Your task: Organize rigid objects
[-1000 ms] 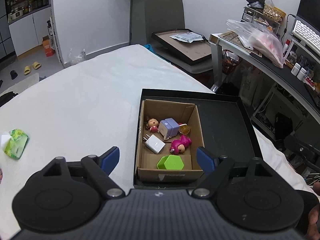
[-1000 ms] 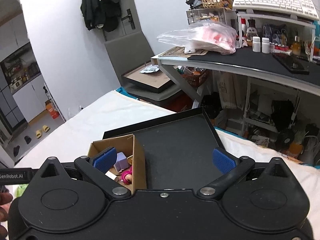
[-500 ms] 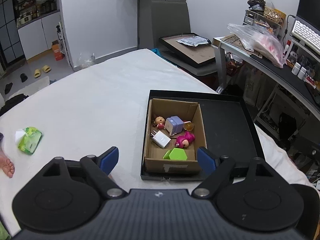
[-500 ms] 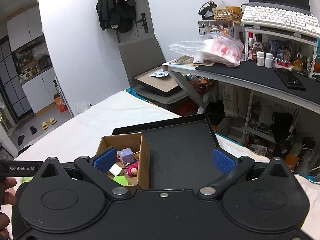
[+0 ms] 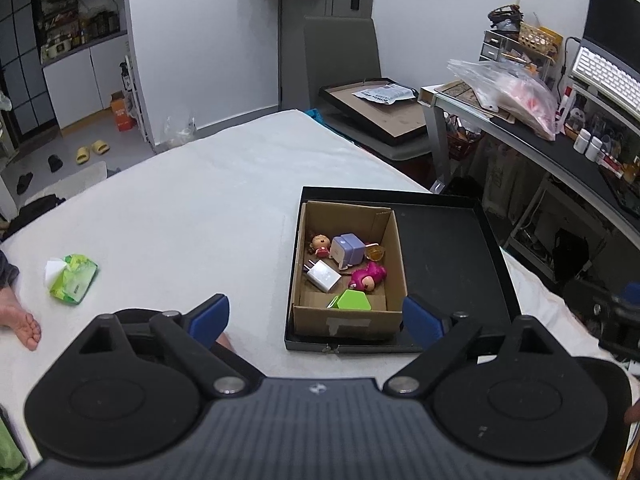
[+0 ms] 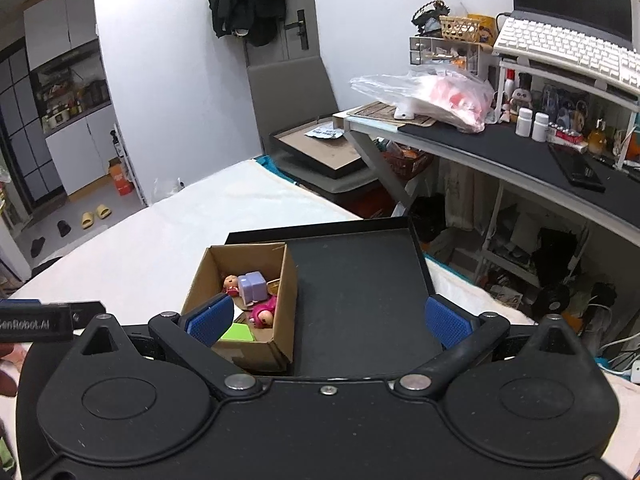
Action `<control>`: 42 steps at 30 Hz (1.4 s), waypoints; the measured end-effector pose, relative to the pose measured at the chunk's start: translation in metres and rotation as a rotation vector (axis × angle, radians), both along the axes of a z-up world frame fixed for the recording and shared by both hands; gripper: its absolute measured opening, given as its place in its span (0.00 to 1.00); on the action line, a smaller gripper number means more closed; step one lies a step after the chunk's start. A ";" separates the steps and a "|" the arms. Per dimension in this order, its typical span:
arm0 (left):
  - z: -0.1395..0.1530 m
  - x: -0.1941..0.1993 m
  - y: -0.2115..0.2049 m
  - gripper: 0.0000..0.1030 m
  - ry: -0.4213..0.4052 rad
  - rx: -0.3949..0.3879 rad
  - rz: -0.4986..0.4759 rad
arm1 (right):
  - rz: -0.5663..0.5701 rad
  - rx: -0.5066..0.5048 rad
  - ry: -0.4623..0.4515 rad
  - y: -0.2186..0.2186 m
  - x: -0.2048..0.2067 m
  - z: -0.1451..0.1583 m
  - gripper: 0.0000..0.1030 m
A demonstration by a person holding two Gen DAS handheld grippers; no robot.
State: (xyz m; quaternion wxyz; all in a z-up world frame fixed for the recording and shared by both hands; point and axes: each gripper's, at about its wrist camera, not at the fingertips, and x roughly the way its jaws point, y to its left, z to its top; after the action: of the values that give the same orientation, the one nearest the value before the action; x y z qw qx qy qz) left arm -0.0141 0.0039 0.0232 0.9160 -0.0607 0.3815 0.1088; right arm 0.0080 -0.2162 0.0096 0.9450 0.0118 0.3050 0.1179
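1. Our left gripper (image 5: 316,316) hangs with its blue pads spread wide and nothing between them, high above the white table (image 5: 180,208). Over the past second it has drawn up and back, so the box looks smaller and more of the room shows.

2. Our right gripper (image 6: 326,320) is likewise spread and empty. It too has lifted away; a second ago it sat low and close to the box's near wall.

3. Below both, the cardboard box (image 5: 347,322) sits in the left half of the black tray (image 5: 448,248), against its left wall. The tray's right half is bare.

4. The rigid objects lie loose in the box: a green block (image 5: 354,300) nearest us, a white charger (image 5: 324,278), a pink figurine (image 5: 367,276), a lilac cube (image 5: 349,249), a small doll (image 5: 319,242) and an amber piece (image 5: 375,253) at the far side. None has shifted during the retreat.

5. A green tissue pack (image 5: 73,280) rests well apart on the table's left; a bare foot (image 5: 20,320) shows at the edge.

6. We read the pull-back as a pause between picks, or the close of the job: everything rigid appears boxed, and neither tool carries anything.
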 end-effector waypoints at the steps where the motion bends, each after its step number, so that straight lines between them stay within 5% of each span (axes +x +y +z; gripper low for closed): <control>1: 0.000 -0.001 0.000 0.90 0.003 0.000 -0.002 | 0.000 -0.001 0.000 0.000 -0.001 0.000 1.00; 42: -0.009 -0.005 -0.006 0.91 0.019 -0.008 -0.043 | 0.001 -0.044 0.065 0.010 -0.001 -0.007 1.00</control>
State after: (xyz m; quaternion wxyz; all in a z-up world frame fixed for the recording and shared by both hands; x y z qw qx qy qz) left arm -0.0195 -0.0019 0.0141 0.9142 -0.0552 0.3916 0.0882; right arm 0.0075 -0.2062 0.0021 0.9345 -0.0053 0.3382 0.1111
